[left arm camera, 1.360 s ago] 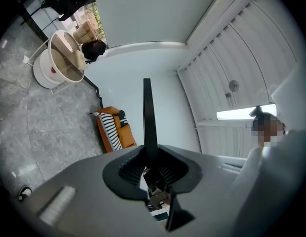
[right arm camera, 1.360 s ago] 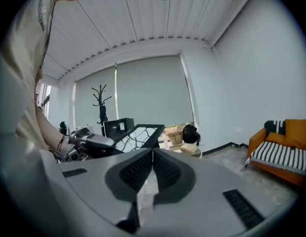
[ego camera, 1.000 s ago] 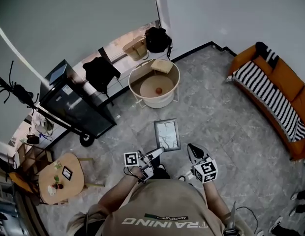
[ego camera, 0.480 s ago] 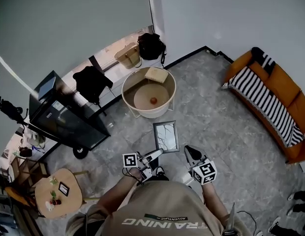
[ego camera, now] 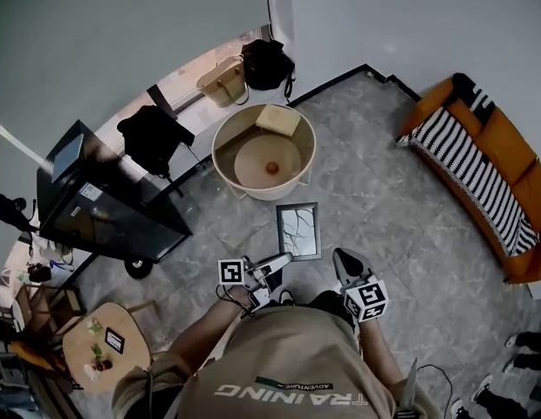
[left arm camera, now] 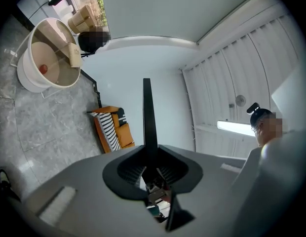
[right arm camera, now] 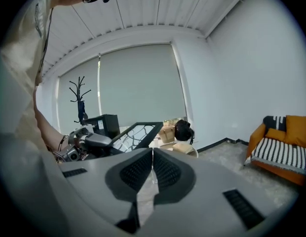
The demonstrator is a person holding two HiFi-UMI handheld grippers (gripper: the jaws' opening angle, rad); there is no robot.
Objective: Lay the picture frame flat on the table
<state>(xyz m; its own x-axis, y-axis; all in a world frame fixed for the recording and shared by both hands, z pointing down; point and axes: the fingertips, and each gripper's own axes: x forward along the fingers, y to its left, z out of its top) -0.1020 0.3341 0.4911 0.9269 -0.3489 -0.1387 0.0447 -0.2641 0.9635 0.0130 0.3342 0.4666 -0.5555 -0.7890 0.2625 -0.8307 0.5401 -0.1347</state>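
Note:
A black picture frame (ego camera: 298, 231) with a pale branch print is held in the air above the grey floor, its face up toward me. My left gripper (ego camera: 282, 259) is shut on its near left edge. In the left gripper view the frame (left arm camera: 146, 112) shows edge-on as a thin dark strip rising from the closed jaws (left arm camera: 149, 157). My right gripper (ego camera: 340, 257) hangs to the frame's right, apart from it, its jaws together on nothing. The right gripper view shows those jaws (right arm camera: 152, 154) shut and the frame (right arm camera: 138, 132) to the left. The round white table (ego camera: 220, 138) stands ahead.
On the round table lie a beige box (ego camera: 278, 120) and a small orange ball (ego camera: 271, 168). A black wheeled cabinet (ego camera: 105, 208) stands to the left, an orange sofa (ego camera: 493, 160) with a striped throw to the right. Bags (ego camera: 266, 64) sit by the window; a small wooden side table (ego camera: 100, 343) is near left.
The round table has drawn closer and more central in the head view. The frame stays in my left gripper and has shifted slightly toward the table. The right gripper keeps its place.

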